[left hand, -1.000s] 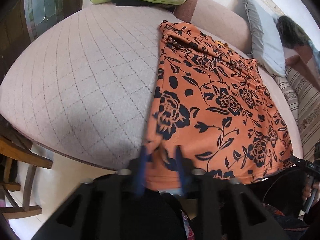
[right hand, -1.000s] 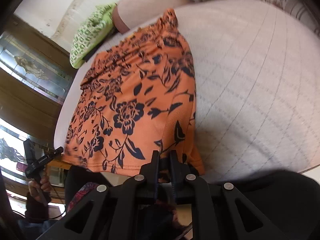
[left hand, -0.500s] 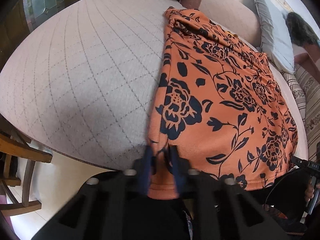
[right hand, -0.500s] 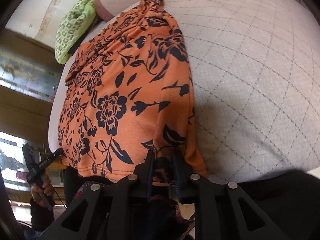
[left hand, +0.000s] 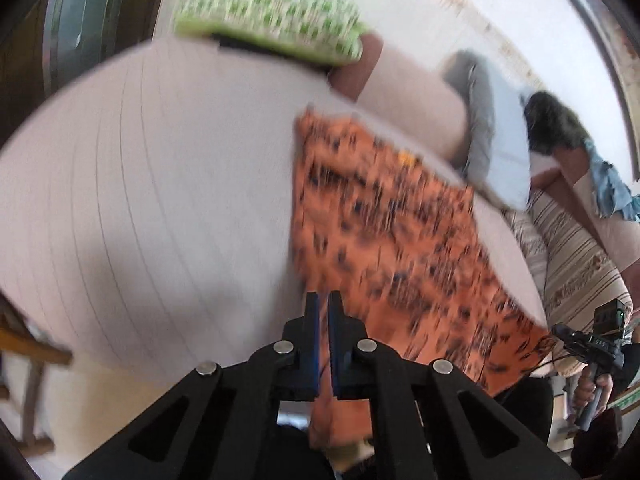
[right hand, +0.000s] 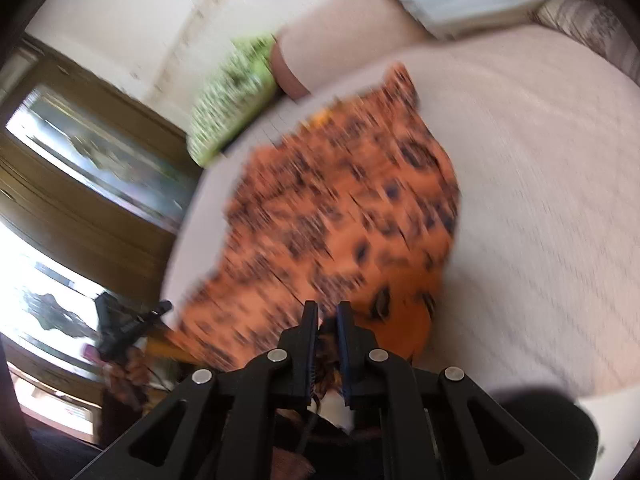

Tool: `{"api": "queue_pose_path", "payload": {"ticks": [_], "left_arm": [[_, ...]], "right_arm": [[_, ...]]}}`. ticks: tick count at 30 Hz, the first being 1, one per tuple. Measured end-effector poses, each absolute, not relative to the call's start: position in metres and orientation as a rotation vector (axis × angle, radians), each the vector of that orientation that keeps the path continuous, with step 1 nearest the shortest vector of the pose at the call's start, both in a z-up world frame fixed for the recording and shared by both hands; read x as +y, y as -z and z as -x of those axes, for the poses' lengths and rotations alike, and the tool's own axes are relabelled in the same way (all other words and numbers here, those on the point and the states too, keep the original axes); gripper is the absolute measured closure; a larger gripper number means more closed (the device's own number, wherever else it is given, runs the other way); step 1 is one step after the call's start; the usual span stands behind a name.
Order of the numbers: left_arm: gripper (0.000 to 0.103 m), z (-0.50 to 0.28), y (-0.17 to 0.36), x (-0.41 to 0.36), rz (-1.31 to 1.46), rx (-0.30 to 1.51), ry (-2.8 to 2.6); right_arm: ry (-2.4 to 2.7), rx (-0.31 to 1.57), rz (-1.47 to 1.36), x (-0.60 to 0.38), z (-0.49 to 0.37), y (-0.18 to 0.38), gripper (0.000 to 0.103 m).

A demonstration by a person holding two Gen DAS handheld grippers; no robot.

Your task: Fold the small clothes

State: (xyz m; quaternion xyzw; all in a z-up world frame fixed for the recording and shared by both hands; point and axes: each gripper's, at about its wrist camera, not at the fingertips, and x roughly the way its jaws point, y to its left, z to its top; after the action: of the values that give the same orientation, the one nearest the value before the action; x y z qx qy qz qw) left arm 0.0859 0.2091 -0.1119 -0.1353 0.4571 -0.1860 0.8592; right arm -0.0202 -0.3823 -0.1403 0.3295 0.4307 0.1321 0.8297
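Overhead, roughly: orange floral garment (left hand: 384,232) lies spread on the quilted pale bed cover (left hand: 152,200). Long axis runs from the near edge of the bed away toward the far pillows. Narrow gathered end points far, toward the pinkish bolster (left hand: 412,104); wide hem end points near, at the bed's near edge. Both views are motion-blurred; print reads as dark flowers on orange.

Left gripper (left hand: 323,300): jaws pressed almost fully together, only a thin slit showing between the blue pads. Near left corner of the garment's hem is pinched there; cloth hangs in a fold below the fingers.

Right gripper (right hand: 328,310): jaws closing, narrow gap, with the garment's near right corner (right hand: 404,320) bunched between them. Pads press on the cloth. Fabric beside this corner is lifted off the cover and curls under.

Between the two held corners the hem stretches across the near edge; the rest of the garment lies on the cover.

Surroundings: green checked cushion (left hand: 272,16) at the far left edge of the bed, grey-white pillow (left hand: 496,136) far right, striped bedding (left hand: 580,264) at right. No containers in sight. A person's hand (left hand: 592,388) grips the right handle at the lower right of the left view.
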Motion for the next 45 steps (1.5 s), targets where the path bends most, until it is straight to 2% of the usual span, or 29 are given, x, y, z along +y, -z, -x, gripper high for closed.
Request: {"api": "queue_pose_path", "payload": {"ticks": [4,8,9,10,11,12,14,16,17,18,19,20,27,29,31,33,35,38,39,40,43,44,45], "left_arm": [[0.1,-0.114,0.066,0.215,0.271,0.85,0.392],[0.096,-0.124,0.058,0.214,0.193,0.857,0.353],[0.079,-0.122,0.065,0.213,0.182,0.888,0.349],[0.042,-0.119,0.073,0.214,0.171,0.924,0.342],[0.026,-0.113,0.09,0.212,0.162,0.975,0.325],[0.018,-0.106,0.102,0.213,0.162,0.993,0.313],[0.018,-0.092,0.134,0.212,0.145,1.067,0.288],[0.018,-0.08,0.159,0.212,0.146,1.124,0.267],[0.018,-0.075,0.17,0.212,0.16,1.148,0.266],[0.018,-0.071,0.18,0.21,0.176,1.179,0.27],[0.018,-0.067,0.189,0.207,0.188,1.202,0.276],[0.018,-0.063,0.196,0.205,0.193,1.217,0.287],[0.018,-0.049,0.214,0.179,0.159,1.227,0.369],[0.026,-0.05,0.221,0.175,0.15,1.221,0.38],[0.069,-0.052,0.228,0.176,0.167,1.24,0.38],[0.074,-0.052,0.229,0.179,0.193,1.235,0.388],[0.087,-0.049,0.227,0.18,0.199,1.219,0.424],[0.087,-0.053,0.223,0.173,0.202,1.214,0.435],[0.083,-0.055,0.223,0.173,0.201,1.216,0.422],[0.073,-0.058,0.223,0.175,0.211,1.225,0.415],[0.05,-0.061,0.225,0.177,0.272,1.234,0.439],[0.049,-0.06,0.225,0.177,0.269,1.232,0.458],[0.049,-0.059,0.225,0.174,0.251,1.228,0.461]], "right_arm": [[-0.311,0.799,-0.729,-0.396,-0.004,0.102,0.094],[-0.23,0.873,-0.63,-0.395,-0.027,0.089,0.092],[-0.21,0.921,-0.596,-0.391,-0.03,0.093,0.091],[-0.186,0.959,-0.575,-0.388,-0.03,0.098,0.091],[-0.167,0.983,-0.564,-0.386,-0.031,0.103,0.091],[-0.141,1.011,-0.55,-0.383,-0.028,0.113,0.09],[-0.103,1.039,-0.534,-0.381,-0.02,0.129,0.087],[-0.069,1.083,-0.546,-0.38,-0.012,0.152,0.079],[-0.062,1.107,-0.558,-0.381,-0.006,0.164,0.067],[-0.06,1.119,-0.568,-0.383,-0.004,0.174,0.044],[-0.049,1.123,-0.586,-0.382,0.002,0.181,0.034],[-0.044,1.113,-0.599,-0.382,0.007,0.184,0.031],[-0.023,1.082,-0.626,-0.389,0.029,0.189,0.031],[-0.024,1.068,-0.63,-0.394,0.036,0.189,0.031],[-0.023,1.059,-0.652,-0.405,0.045,0.192,0.031],[-0.006,1.057,-0.67,-0.411,0.047,0.196,0.031],[0.009,1.06,-0.692,-0.421,0.051,0.202,0.031],[0.036,1.062,-0.726,-0.432,0.052,0.213,0.031],[0.035,1.065,-0.743,-0.434,0.051,0.217,0.031],[0.03,1.07,-0.759,-0.435,0.049,0.222,0.031],[-0.002,1.103,-0.76,-0.426,0.04,0.234,0.031],[-0.001,1.12,-0.743,-0.422,0.038,0.237,0.031],[0.004,1.152,-0.711,-0.415,0.034,0.242,0.037]]}}
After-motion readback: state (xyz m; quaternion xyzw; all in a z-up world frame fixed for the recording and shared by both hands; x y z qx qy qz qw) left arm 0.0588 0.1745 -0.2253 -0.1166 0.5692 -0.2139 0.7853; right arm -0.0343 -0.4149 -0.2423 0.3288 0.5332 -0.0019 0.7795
